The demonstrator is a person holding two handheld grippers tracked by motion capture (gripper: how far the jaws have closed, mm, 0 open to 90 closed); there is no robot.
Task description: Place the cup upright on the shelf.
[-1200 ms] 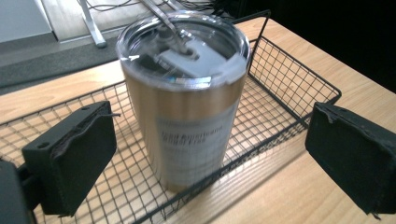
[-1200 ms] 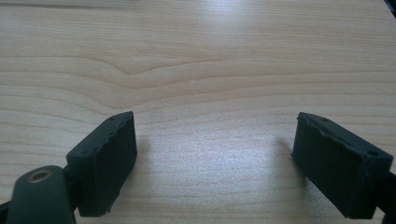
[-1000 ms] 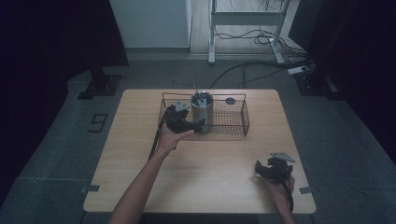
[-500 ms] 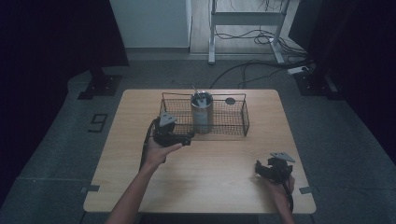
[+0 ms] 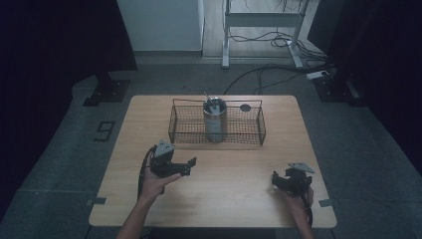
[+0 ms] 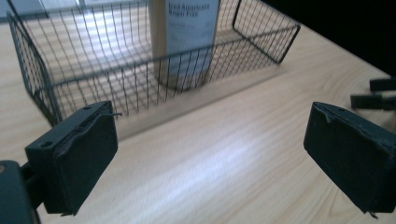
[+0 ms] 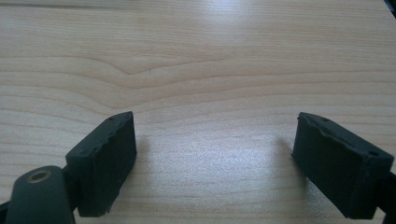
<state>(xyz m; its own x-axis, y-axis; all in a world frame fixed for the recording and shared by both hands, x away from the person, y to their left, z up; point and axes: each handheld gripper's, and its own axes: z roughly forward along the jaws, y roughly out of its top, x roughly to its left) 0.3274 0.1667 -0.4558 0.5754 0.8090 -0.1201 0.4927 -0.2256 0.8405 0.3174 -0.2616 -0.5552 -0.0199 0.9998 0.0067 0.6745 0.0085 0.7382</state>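
On the surface (image 5: 239,169), left gripper (image 5: 185,166) and right gripper (image 5: 278,181) are held empty, jaws spread; no step is judged underway; the canister (image 5: 214,121) in the basket (image 5: 186,130) is judged the next target.

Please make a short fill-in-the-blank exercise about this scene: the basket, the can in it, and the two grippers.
1. The metal can stands inside the wire ____ on the wooden table.
2. The jaws of the left gripper are ____, with nothing between them.
3. The right gripper is near the table's ____ edge, away from the basket.
4. The small dark disc lies on the table ____ the basket, on its far side.

Missing words: basket; open; right; outside
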